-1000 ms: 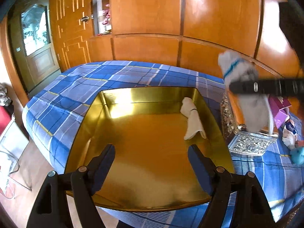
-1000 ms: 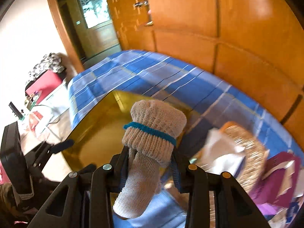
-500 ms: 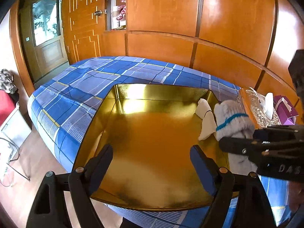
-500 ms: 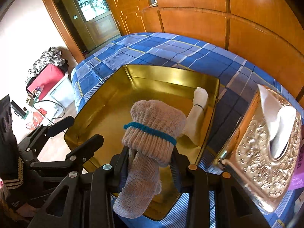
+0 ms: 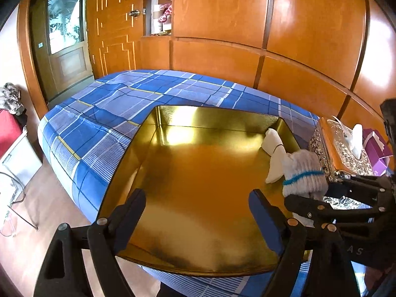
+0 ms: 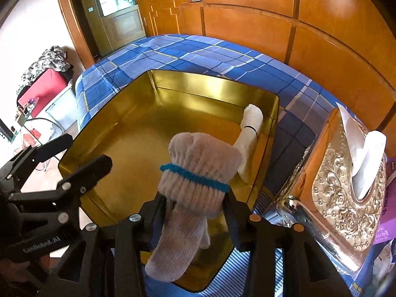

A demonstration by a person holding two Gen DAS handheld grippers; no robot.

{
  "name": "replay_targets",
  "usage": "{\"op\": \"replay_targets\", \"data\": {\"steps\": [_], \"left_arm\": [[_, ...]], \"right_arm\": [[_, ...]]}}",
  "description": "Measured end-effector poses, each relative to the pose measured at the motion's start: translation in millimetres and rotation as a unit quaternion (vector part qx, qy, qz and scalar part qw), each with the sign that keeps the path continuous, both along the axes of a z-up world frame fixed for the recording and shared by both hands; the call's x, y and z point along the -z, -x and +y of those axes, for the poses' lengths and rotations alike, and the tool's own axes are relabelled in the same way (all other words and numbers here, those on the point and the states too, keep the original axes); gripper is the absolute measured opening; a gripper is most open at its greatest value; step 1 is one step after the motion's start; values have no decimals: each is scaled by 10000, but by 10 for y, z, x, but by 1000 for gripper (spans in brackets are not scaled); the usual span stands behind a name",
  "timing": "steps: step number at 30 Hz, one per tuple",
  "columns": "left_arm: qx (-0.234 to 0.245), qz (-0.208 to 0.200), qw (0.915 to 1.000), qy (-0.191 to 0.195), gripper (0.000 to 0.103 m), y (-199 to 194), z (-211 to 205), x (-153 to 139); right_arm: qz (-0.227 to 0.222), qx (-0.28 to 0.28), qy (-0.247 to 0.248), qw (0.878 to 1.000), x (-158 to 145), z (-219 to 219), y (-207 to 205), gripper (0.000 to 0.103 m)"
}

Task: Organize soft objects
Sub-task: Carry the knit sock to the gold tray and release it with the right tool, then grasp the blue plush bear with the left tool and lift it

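A gold tray [image 5: 198, 222] [image 6: 138, 148] lies on the blue plaid bed [image 5: 111, 113]. A white sock [image 5: 274, 153] [image 6: 251, 123] rests along the tray's right wall. My right gripper [image 6: 195, 199] [image 5: 309, 190] hovers over the tray's near right corner. Its jaws are opening, with a rolled grey sock with a blue band [image 6: 198, 163] [image 5: 302, 170] still hanging between the pads. My left gripper [image 5: 196, 195] [image 6: 86, 148] stands open above the tray's near edge, nothing between its fingers.
An ornate silver tissue box [image 6: 341, 198] [image 5: 341, 148] stands just right of the tray, a purple box [image 5: 376, 148] behind it. Wood panelling backs the bed. A red case [image 6: 42, 89] and the floor lie beyond the bed's left edge.
The right gripper has come down with the grey sock from beside the tissue box to over the tray's right corner. Its jaws now stand a little wider. The left gripper stays open.
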State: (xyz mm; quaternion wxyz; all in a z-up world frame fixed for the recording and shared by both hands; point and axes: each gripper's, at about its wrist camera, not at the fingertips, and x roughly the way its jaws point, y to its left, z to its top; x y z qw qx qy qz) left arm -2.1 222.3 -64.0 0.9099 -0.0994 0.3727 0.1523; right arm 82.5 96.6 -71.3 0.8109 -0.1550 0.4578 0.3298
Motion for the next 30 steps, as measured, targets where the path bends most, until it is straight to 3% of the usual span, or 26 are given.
{"op": "replay_targets", "data": {"steps": [8, 30], "left_arm": [[-39, -89, 9999, -57, 87, 24, 13, -40], [477, -302, 9982, -212, 87, 86, -284, -193]], "right_arm": [[-146, 109, -27, 9998, -30, -45, 50, 57], [-1093, 880, -526, 9887, -552, -622, 258, 57]]}}
